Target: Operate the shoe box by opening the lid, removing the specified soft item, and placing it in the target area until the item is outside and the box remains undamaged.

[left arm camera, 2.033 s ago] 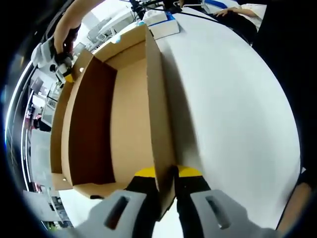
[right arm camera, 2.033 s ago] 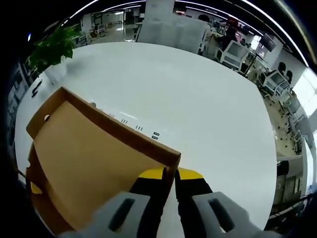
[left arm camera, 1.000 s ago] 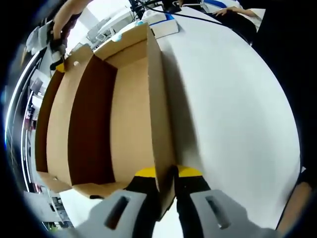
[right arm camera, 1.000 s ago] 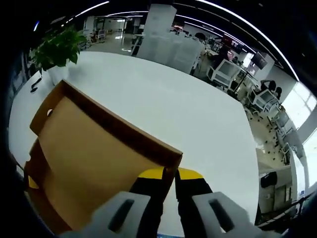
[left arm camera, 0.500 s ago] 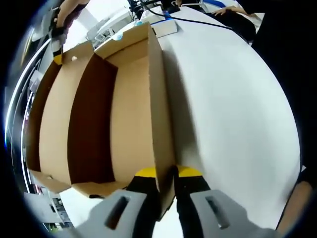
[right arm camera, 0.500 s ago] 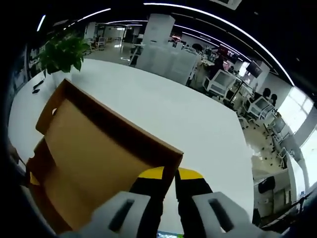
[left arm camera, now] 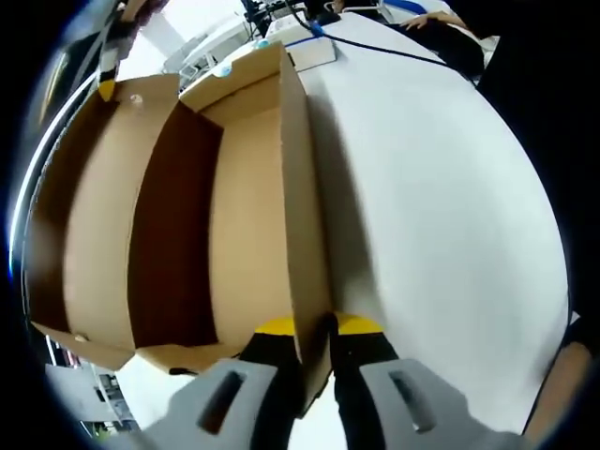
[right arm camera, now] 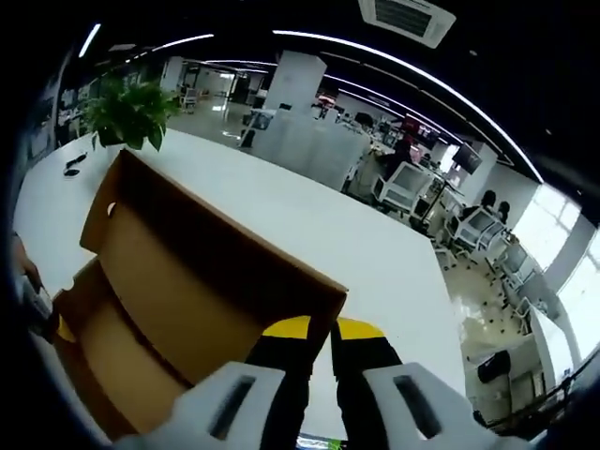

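Left gripper view has the left gripper (left arm camera: 314, 328) clamped on the shoe box (left arm camera: 244, 187) wall to steady it on the table (left arm camera: 441, 187), while the right gripper (right arm camera: 319, 330), pinching the lid (right arm camera: 216, 281) edge, holds it raised, with no soft item visible inside.

White table (left arm camera: 441, 187); shoe box (left arm camera: 244, 216) on it

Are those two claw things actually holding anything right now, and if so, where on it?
Yes. The left gripper is shut on the box wall, at its top edge. The right gripper is shut on the lid, at its front corner edge.
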The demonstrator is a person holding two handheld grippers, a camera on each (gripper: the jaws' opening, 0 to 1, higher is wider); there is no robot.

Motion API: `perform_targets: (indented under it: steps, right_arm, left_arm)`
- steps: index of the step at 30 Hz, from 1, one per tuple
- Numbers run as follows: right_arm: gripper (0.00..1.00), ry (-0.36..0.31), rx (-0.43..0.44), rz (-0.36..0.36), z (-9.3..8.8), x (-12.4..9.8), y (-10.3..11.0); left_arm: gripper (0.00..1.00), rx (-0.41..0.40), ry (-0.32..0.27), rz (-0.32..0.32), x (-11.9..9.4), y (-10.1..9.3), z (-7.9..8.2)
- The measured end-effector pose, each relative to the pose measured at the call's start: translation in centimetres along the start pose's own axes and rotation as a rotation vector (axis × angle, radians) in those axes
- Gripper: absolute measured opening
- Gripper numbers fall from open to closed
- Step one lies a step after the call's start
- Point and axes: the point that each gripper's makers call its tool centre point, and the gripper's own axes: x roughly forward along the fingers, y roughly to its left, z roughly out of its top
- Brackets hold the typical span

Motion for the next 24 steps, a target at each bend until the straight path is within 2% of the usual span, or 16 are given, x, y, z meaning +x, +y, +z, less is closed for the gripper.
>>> perform_targets:
  steps: [9,24]
  right_arm:
    - [0.05,-0.059,0.034,0.007,-0.1,-1.8,0.2]
    - [0.04,-0.146,0.060,-0.042,-0.6,-5.5,1.2]
  left_arm:
    - [0.09,0.002,-0.002,-0.001,0.0,-0.1,0.1]
    - [0.09,0.003,-0.003,-0.001,0.0,-0.1,0.0]
